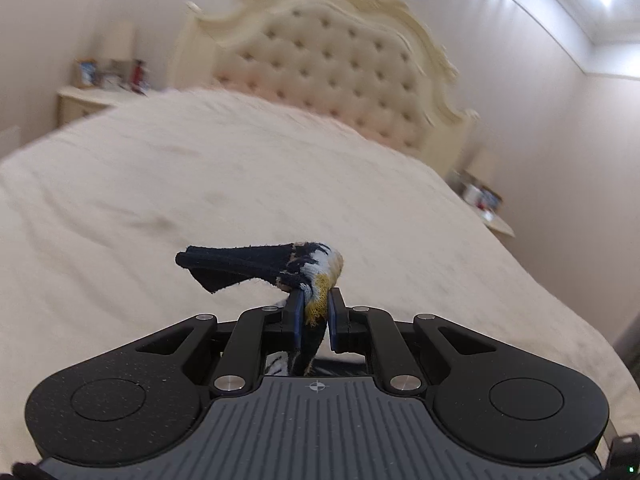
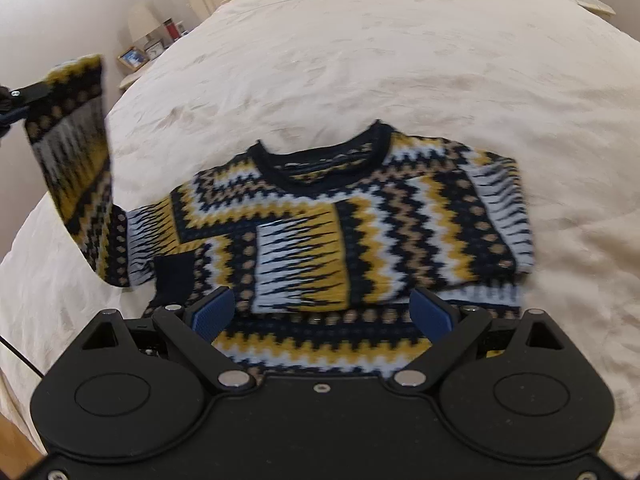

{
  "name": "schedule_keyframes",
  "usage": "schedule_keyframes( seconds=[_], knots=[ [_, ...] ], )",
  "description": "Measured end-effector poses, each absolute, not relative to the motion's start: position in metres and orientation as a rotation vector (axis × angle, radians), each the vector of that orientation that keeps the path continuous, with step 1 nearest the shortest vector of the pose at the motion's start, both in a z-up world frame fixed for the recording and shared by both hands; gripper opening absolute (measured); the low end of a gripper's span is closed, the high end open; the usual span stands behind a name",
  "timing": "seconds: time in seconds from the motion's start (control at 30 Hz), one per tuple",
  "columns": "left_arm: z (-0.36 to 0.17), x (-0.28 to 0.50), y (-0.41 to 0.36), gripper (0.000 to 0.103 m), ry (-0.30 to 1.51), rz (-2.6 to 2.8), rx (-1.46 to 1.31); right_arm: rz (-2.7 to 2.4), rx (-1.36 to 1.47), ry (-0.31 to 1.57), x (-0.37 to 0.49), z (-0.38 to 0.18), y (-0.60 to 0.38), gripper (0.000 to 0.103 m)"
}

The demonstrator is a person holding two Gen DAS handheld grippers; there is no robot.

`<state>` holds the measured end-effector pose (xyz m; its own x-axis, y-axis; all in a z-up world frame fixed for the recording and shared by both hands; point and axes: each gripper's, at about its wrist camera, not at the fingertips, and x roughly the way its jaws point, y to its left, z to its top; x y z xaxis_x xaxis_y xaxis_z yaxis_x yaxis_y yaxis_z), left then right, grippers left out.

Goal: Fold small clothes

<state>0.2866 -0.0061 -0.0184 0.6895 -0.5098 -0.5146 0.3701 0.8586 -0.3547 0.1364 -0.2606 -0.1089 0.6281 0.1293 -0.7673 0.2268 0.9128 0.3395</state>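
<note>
A small knit sweater (image 2: pixel 360 232) in navy, yellow, white and tan zigzags lies flat on the cream bed (image 2: pixel 360 60), neck hole toward the headboard. Its right sleeve is folded across the chest. Its left sleeve (image 2: pixel 76 160) is lifted up at the far left, held by my left gripper (image 2: pixel 16 100). In the left wrist view my left gripper (image 1: pixel 316 300) is shut on the sleeve near its navy cuff (image 1: pixel 232 264), which sticks out to the left above the bed. My right gripper (image 2: pixel 320 312) is open and empty, hovering over the sweater's lower hem.
A tufted cream headboard (image 1: pixel 332 64) stands at the far end of the bed. Nightstands with a lamp, photo frames and bottles flank it (image 1: pixel 104 76) (image 2: pixel 152 48). Wooden floor (image 2: pixel 16 444) shows at the lower left.
</note>
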Motion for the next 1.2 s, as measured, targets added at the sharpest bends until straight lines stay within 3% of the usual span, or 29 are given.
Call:
schedule_keyframes(
  seconds=[0.37,0.57,0.63,0.73,1.2],
  knots=[
    [-0.098,0.287,-0.107,0.014,0.867,-0.609,-0.139,-0.097,0.451,0.915,0.122,-0.119,-0.309,0.095],
    [-0.112,0.284,-0.119,0.039,0.932,-0.688,-0.047,-0.121,0.462,0.932,0.118,-0.124,-0.319,0.095],
    [-0.113,0.282,-0.117,0.051,0.951,-0.749,-0.025,-0.134,0.469,0.937,0.119,-0.127,-0.320,0.095],
    [-0.112,0.274,-0.115,0.057,0.933,-0.793,0.043,-0.153,0.478,0.944,0.121,-0.131,-0.321,0.095],
    [-0.156,0.307,-0.043,0.058,1.094,-0.456,0.093,-0.127,0.372,0.964,0.163,-0.127,-0.285,0.095]
  ],
)
